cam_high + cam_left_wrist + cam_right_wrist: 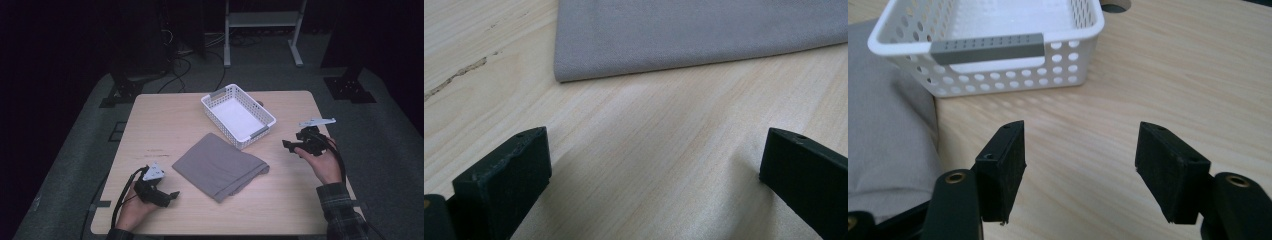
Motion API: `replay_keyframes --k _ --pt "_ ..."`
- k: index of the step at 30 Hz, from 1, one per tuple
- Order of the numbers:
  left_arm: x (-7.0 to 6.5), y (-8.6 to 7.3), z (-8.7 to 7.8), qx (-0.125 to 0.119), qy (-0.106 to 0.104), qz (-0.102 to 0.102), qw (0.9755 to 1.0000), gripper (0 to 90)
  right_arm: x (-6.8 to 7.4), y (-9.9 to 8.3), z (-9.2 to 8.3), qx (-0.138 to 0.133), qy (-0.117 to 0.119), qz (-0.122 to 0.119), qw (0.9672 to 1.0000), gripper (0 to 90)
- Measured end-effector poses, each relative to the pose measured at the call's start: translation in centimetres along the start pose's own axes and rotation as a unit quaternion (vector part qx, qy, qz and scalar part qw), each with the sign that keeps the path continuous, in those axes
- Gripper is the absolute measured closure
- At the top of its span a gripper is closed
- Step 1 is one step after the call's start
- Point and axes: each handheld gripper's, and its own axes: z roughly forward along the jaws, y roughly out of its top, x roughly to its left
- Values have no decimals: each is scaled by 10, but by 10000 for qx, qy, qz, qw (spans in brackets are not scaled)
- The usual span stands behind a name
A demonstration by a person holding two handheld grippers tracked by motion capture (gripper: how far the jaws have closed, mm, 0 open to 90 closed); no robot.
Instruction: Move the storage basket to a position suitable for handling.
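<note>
Cloth (220, 166) lies folded beside white basket (238, 115) on table (165, 120).

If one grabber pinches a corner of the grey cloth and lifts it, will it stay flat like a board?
Probably not. The folded grey cloth lies soft and rumpled at one edge, so it would likely droop and unfold. It looks thin, so probably light. Pushed, it may bunch up on the wooden table.

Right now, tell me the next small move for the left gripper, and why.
Probably ease the left gripper forward to the near corner of the folded grey cloth. Its jaws stand open over bare table, short of the cloth's edge, and the white basket beyond sits empty, a likely place for it.
</note>
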Motion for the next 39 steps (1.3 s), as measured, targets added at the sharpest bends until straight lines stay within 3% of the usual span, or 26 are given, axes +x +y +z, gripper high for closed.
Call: replay_keyframes --k 12,39 --pt "0 0 0 -1 1 -6 10000 0 -6 29 3 -125 89 13 9999 395" --pt "0 0 0 -13 -13 0 10000 0 -15 80 36 -5 100 -64 9999 509"
